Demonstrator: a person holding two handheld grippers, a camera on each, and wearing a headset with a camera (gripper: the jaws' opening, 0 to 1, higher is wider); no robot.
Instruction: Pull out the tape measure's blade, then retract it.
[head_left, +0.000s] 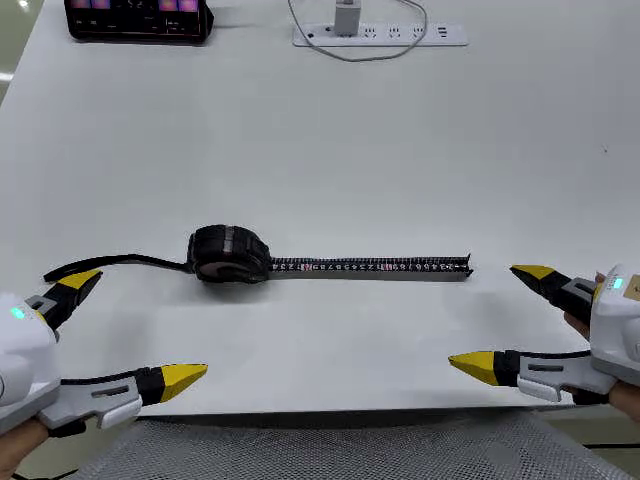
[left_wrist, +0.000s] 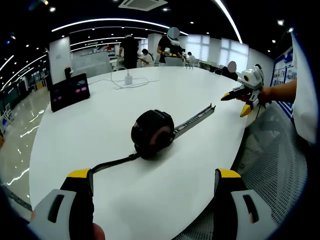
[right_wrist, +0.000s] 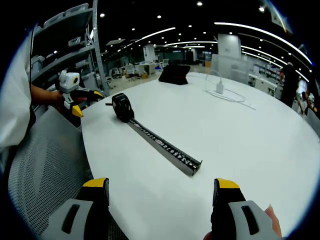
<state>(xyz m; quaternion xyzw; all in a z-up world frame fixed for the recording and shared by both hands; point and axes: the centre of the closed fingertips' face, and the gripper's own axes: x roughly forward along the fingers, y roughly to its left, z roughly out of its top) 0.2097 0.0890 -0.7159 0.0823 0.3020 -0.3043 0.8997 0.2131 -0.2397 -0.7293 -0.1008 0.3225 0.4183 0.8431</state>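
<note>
The left gripper (head_left: 150, 322) hovers at the near left edge of a white table (head_left: 320, 150), its yellow-tipped jaws spread wide with nothing between them. The right gripper (head_left: 482, 314) hovers at the near right edge, its jaws also spread wide and empty. Between the two, apart from both, the tape measure (head_left: 228, 255) sits on the table: a round black case, nearer the left gripper. Its blade (head_left: 370, 267) is out, stretched in a straight line along the table from the case toward the right, and its end hook stops short of the right gripper's far jaw. A black strap (head_left: 110, 263) trails from the other side of the case and ends just beside the left gripper's far jaw; whether they touch is unclear. At the table's far edge are a white power strip (head_left: 380, 35) with a charger plugged in, and a dark tablet (head_left: 138, 18) at far left. A grey mesh seat (head_left: 300, 450) shows below the near edge
</note>
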